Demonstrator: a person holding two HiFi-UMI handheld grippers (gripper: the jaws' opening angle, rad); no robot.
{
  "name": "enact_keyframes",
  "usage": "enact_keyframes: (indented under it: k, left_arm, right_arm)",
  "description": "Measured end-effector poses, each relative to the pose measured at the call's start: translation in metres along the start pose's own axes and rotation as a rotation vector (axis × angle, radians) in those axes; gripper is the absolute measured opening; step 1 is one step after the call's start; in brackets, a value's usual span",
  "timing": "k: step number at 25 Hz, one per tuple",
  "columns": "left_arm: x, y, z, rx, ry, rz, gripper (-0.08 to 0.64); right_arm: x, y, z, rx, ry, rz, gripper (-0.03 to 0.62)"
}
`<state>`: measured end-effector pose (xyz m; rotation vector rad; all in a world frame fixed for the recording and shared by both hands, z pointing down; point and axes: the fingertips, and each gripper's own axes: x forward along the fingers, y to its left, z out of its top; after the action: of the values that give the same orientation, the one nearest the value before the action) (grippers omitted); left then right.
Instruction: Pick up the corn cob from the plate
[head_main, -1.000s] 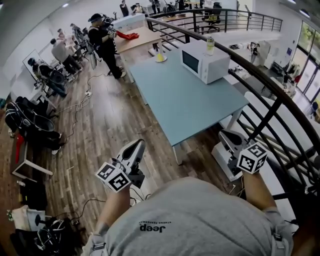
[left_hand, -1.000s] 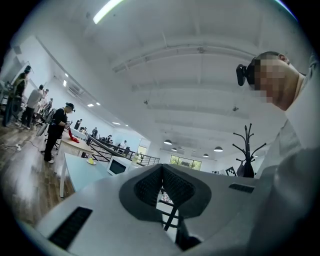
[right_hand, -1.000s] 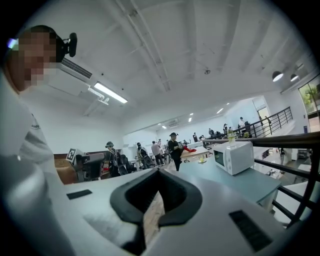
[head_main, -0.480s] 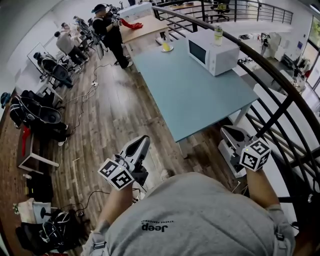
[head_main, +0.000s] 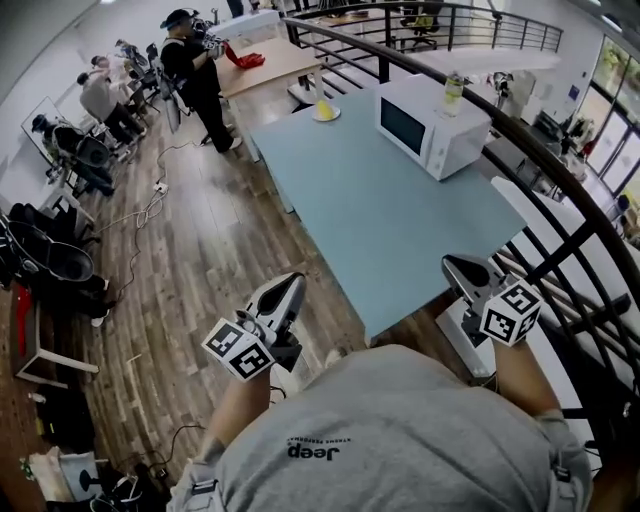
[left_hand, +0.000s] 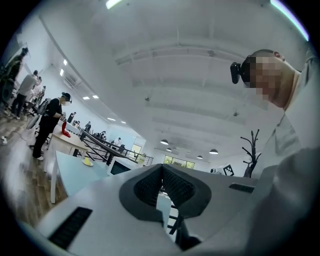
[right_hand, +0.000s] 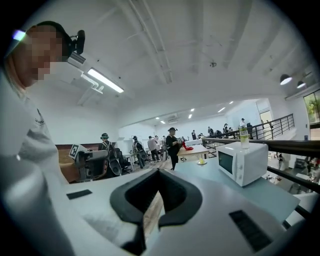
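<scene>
The yellow corn cob (head_main: 322, 110) lies on a small plate (head_main: 324, 117) at the far end of a long light-blue table (head_main: 380, 220). It shows tiny in the left gripper view (left_hand: 87, 161) and in the right gripper view (right_hand: 201, 161). My left gripper (head_main: 291, 286) is shut and empty, held over the wooden floor just short of the table's near corner. My right gripper (head_main: 455, 265) is also shut and empty, at the table's near right edge. Both point toward the table, far from the corn. The pads meet in each gripper's own view (left_hand: 161, 168) (right_hand: 159, 173).
A white microwave (head_main: 432, 126) with a bottle (head_main: 453, 92) on top stands on the table's right side. A black railing (head_main: 560, 200) runs along the right. A person in black (head_main: 195, 70) stands by a wooden table (head_main: 270, 62) beyond; others sit at the left wall.
Both grippers and the head have come closer to the blue table; its near edge now lies just ahead of the gripper tips. The jaws stayed shut.
</scene>
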<state>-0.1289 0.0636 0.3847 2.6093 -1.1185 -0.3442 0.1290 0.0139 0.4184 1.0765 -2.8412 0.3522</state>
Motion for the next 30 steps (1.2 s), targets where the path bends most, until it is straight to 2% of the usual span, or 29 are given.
enact_keyframes:
  k: [7,11,15,19,22,24,27,30]
  left_arm:
    - [0.055,0.129,0.048,-0.002,0.057,-0.101,0.018]
    - [0.084,0.174,0.047,-0.021,0.069,-0.122,0.018]
    - [0.121,0.203,0.04,-0.042,0.072,-0.115,0.018]
    - [0.163,0.217,0.039,-0.044,0.078,-0.058,0.018]
    - [0.195,0.22,0.041,-0.043,0.071,0.03,0.018]
    - [0.209,0.222,0.042,-0.016,0.077,0.099,0.018]
    - [0.237,0.228,0.044,0.032,0.084,0.152,0.018]
    - [0.265,0.253,0.045,0.019,0.082,0.18,0.018]
  right_arm:
    - [0.114,-0.031,0.038,0.029,-0.014,-0.103,0.009]
    - [0.147,-0.052,0.037,0.045,0.019,-0.143,0.009]
    - [0.16,-0.083,0.034,0.058,0.055,-0.174,0.009]
    - [0.163,-0.128,0.043,0.059,0.061,-0.17,0.009]
    - [0.17,-0.173,0.053,0.048,0.068,-0.128,0.009]
    - [0.183,-0.201,0.057,0.045,0.074,-0.089,0.009]
    - [0.214,-0.24,0.07,0.027,0.082,-0.042,0.009]
    - [0.272,-0.268,0.084,0.006,0.1,-0.004,0.011]
